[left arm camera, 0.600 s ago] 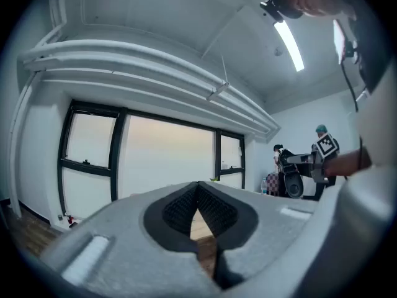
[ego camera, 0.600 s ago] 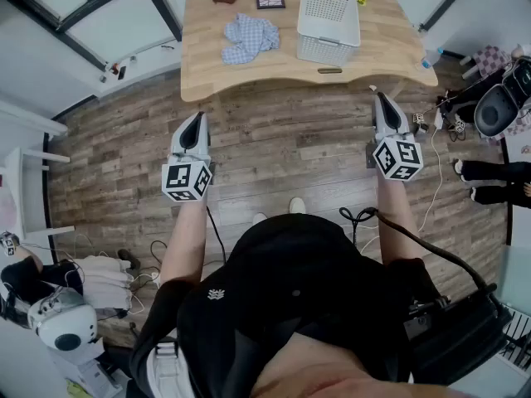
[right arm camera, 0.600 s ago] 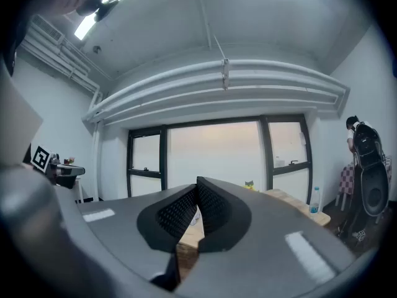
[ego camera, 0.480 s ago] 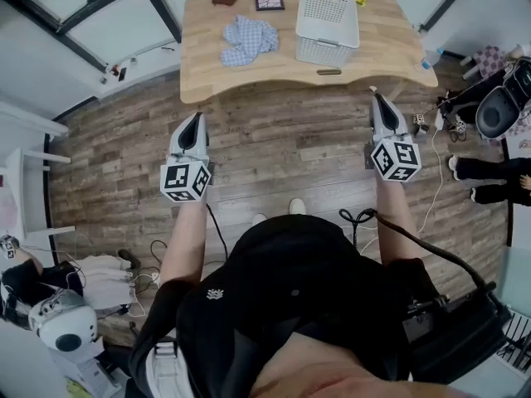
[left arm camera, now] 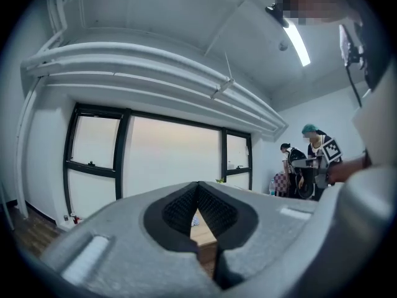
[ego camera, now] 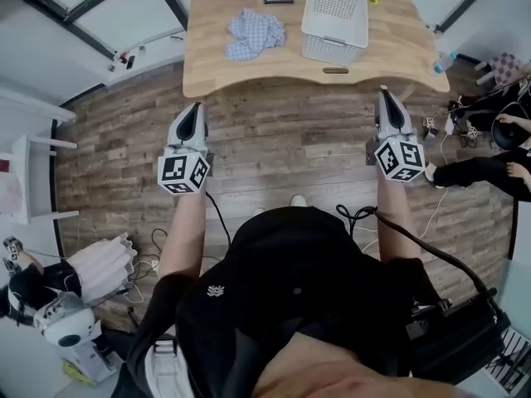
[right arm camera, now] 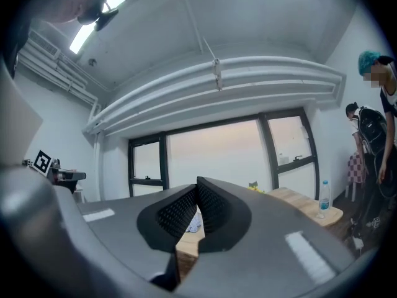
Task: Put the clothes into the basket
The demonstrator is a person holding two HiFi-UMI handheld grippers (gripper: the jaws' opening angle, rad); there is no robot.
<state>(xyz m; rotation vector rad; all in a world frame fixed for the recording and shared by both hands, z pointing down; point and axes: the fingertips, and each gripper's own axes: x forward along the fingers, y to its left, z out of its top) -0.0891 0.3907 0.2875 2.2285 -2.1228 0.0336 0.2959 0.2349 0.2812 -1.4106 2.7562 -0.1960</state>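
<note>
Holding nothing, the left gripper [ego camera: 196, 108] and right gripper [ego camera: 385, 96] are both closed tight, far from the blue cloth [ego camera: 255, 34] beside the basket [ego camera: 333, 48].

My inventory: grey left gripper [ego camera: 196, 106], grey right gripper [ego camera: 385, 94], each carrying a black-and-white marker cube [ego camera: 182, 173]; black top [ego camera: 290, 280]; trailing black cable [ego camera: 431, 249]

The clothes [ego camera: 255, 34] lie on the table [ego camera: 398, 44] in front of me, left of the basket [ego camera: 335, 14], which sits there too.
</note>
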